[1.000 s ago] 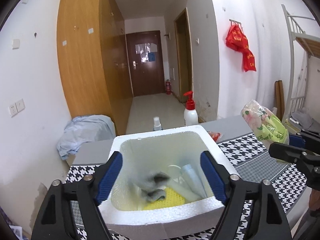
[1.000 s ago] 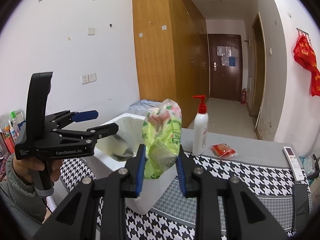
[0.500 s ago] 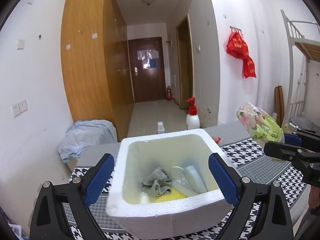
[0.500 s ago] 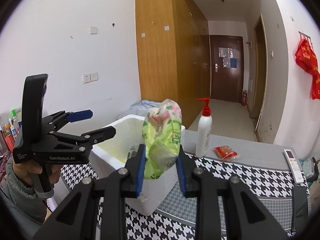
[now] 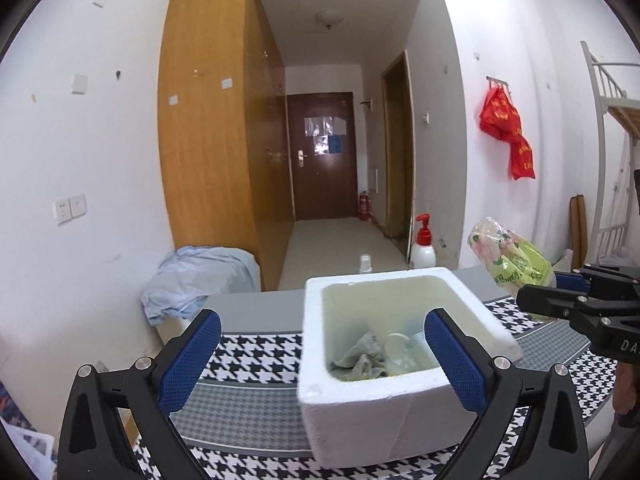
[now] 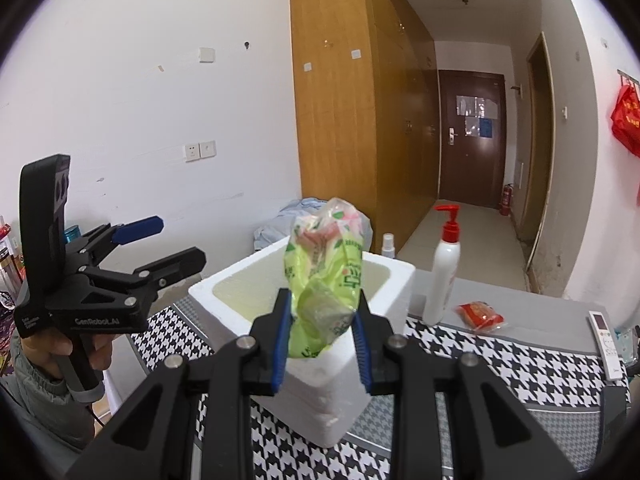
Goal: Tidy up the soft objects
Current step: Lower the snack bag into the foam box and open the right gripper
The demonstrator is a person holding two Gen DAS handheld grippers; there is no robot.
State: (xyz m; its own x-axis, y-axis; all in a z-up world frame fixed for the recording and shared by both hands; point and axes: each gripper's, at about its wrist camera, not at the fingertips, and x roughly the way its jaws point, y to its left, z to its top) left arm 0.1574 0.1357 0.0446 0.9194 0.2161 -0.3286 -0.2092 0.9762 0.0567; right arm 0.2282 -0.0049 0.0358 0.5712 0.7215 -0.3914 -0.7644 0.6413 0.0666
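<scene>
A white foam box [image 5: 380, 278] [image 6: 224, 284] stands on the houndstooth table cover. Inside it lie a grey cloth [image 5: 360, 358], white cups [image 5: 400, 354] and something yellow underneath. My left gripper [image 5: 322, 320] [image 6: 178, 240] hovers short of the box's near left side, its jaws opening wide with nothing gripped between them. My right gripper [image 6: 322, 300] [image 5: 540, 288] is shut on a crumpled green and pink plastic packet [image 6: 326, 264] [image 5: 512, 260], held upright in the air in front of the box's right side.
Behind the box stand a white pump bottle with a red top [image 6: 444, 276] and a small spray bottle [image 6: 387, 246]. A red snack packet [image 6: 478, 314] and a remote [image 6: 604, 338] lie at the right. A light blue cloth pile [image 5: 196, 280] sits beyond the table's left end.
My left gripper has drawn back from over the box and shifted left while its jaws widened; the grey cloth now lies still inside. The right gripper keeps the packet, barely shifted.
</scene>
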